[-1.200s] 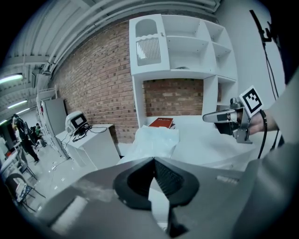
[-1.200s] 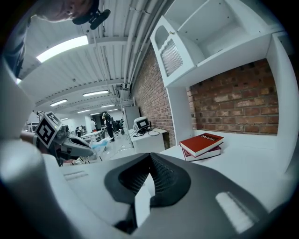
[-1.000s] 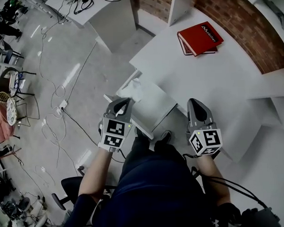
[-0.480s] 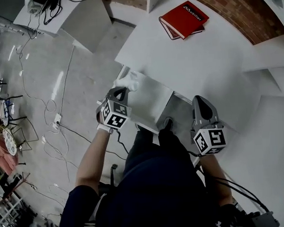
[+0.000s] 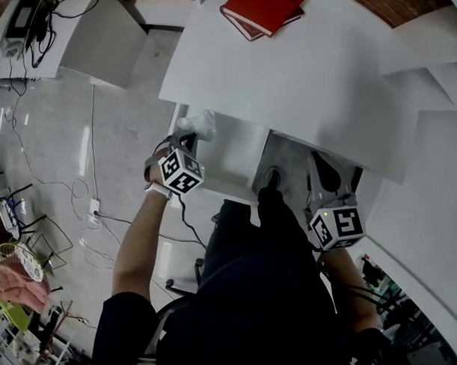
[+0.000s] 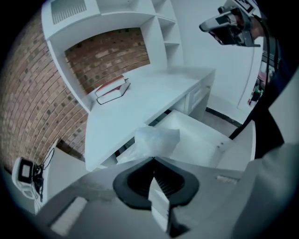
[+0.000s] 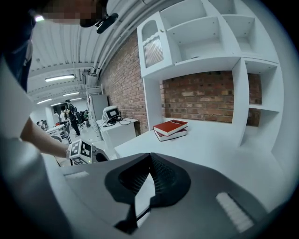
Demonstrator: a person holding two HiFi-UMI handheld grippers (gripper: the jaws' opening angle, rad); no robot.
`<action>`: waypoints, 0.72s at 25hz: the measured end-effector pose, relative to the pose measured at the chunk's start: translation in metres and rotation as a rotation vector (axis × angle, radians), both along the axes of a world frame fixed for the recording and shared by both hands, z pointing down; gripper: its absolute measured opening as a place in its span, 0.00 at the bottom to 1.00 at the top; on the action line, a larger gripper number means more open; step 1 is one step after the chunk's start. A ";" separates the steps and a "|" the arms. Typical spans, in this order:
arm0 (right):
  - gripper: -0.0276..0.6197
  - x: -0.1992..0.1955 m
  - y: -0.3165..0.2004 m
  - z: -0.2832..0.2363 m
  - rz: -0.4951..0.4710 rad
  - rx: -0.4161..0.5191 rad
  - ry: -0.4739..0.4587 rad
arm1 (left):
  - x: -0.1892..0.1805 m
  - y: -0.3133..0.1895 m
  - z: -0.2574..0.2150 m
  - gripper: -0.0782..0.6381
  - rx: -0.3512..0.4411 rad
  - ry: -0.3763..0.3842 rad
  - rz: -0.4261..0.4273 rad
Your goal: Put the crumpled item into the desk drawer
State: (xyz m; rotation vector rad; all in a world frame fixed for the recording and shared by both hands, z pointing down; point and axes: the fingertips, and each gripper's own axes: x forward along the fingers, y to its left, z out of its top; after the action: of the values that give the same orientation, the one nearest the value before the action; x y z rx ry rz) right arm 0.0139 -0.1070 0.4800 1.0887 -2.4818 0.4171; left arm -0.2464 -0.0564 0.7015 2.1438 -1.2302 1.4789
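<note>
The crumpled item (image 5: 199,124) is a wad of white paper or film. My left gripper (image 5: 188,144) is shut on it, and the wad sticks out past the closed tips (image 6: 156,139). It hangs over the left end of the open white desk drawer (image 5: 239,151), whose pale inside shows in the left gripper view (image 6: 201,140). My right gripper (image 5: 318,161) is shut with nothing in it, low at the front edge of the white desk (image 5: 299,71), to the right of the drawer. Its jaws (image 7: 150,156) point across the desktop.
Two red books (image 5: 261,6) lie stacked at the far side of the desk, seen also from the right gripper (image 7: 170,128). White shelves (image 7: 201,32) and a brick wall rise behind. Cables (image 5: 85,145) trail over the floor on the left. The person's legs sit under the drawer.
My left gripper has carried the crumpled item forward, from the drawer's near left edge to its far left end. The right gripper has stayed near the desk front.
</note>
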 end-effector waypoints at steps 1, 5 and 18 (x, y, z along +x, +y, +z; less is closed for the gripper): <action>0.05 0.001 0.001 0.002 0.003 -0.005 0.002 | 0.002 -0.002 0.005 0.11 -0.010 -0.006 0.027; 0.05 0.003 0.004 0.010 0.006 -0.026 0.008 | 0.014 -0.006 0.026 0.11 -0.054 -0.034 0.143; 0.05 0.030 0.015 0.040 0.056 -0.095 0.065 | -0.001 -0.019 0.123 0.11 -0.191 -0.157 0.270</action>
State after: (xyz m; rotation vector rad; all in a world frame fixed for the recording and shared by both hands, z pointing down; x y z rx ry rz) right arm 0.0440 -0.0923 0.5202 1.1183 -2.3546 0.5024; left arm -0.2471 -0.0755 0.8240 2.1632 -0.8269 1.8239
